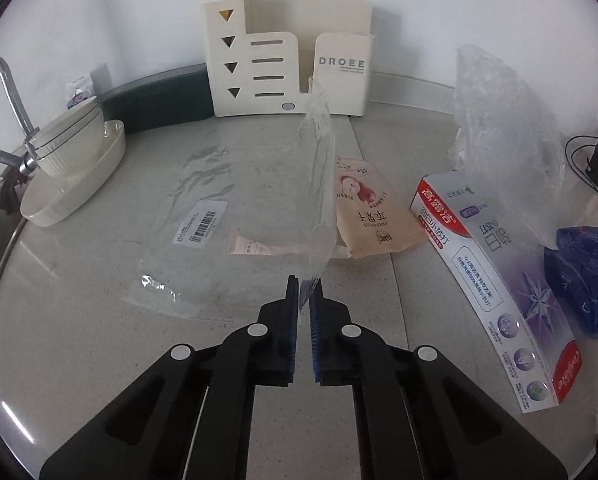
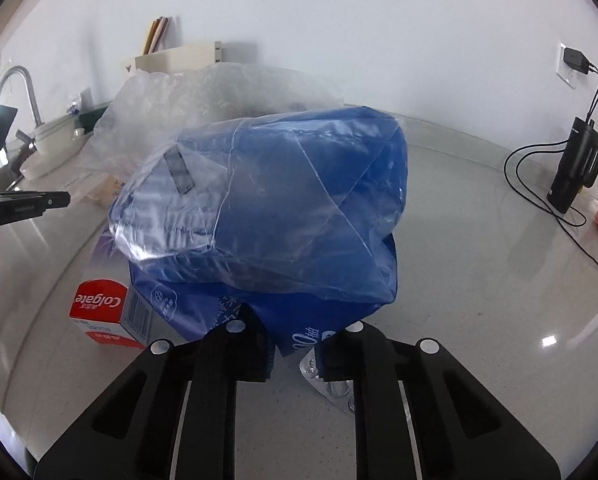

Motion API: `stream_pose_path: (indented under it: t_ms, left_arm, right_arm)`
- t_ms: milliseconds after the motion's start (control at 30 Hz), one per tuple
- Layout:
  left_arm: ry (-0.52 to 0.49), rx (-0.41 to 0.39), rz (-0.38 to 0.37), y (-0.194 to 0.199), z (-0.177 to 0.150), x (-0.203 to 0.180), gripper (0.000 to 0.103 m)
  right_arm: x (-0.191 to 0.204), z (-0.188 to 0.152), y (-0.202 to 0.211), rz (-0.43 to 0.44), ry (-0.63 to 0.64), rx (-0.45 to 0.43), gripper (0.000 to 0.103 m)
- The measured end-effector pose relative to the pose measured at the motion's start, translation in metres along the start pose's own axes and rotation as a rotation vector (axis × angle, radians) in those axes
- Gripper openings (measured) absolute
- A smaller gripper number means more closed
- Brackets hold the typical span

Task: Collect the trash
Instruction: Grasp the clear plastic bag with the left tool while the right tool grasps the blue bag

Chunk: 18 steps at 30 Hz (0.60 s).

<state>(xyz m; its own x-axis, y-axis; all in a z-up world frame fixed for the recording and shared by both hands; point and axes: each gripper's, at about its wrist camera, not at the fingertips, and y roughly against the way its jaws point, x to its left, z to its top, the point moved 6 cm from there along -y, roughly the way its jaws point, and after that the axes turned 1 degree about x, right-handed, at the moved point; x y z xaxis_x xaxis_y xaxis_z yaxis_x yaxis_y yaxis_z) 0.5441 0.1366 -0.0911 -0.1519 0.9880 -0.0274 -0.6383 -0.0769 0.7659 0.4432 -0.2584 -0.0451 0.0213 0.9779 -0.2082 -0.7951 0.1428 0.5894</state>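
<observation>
My left gripper [image 1: 305, 294] is shut on the lower edge of a clear plastic wrapper [image 1: 319, 168] that stands upright from its fingertips. On the counter beyond lie a flat clear bag with a barcode label [image 1: 201, 222], a pink tube [image 1: 255, 246], a beige dried-apple pouch [image 1: 373, 212] and a Colgate box [image 1: 495, 276]. My right gripper [image 2: 297, 336] is shut on the bottom of a blue plastic package [image 2: 299, 208], which fills the middle of the right wrist view. A silver blister pack [image 2: 331, 384] lies under its right finger. A crumpled clear bag [image 2: 219, 92] sits behind the blue package.
A cream desk organizer [image 1: 291, 68] stands against the back wall. Stacked bowls in an oval dish [image 1: 71, 160] sit beside a faucet [image 1: 7, 92] at the left. A black device with cables [image 2: 575, 164] stands at the right, plugged into a wall socket.
</observation>
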Motion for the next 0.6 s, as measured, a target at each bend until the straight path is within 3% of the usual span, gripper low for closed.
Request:
stream_pose_path:
  t_ms: [233, 600]
  left_arm:
    - [0.006, -0.061, 0.004, 0.033, -0.010, 0.005, 0.000]
    - [0.049, -0.143, -0.056, 0.089, -0.037, 0.023, 0.000]
  right_arm:
    - [0.002, 0.000, 0.026, 0.004, -0.017, -0.045, 0.005]
    - [0.007, -0.005, 0.068, 0.030, -0.044, -0.102, 0.003]
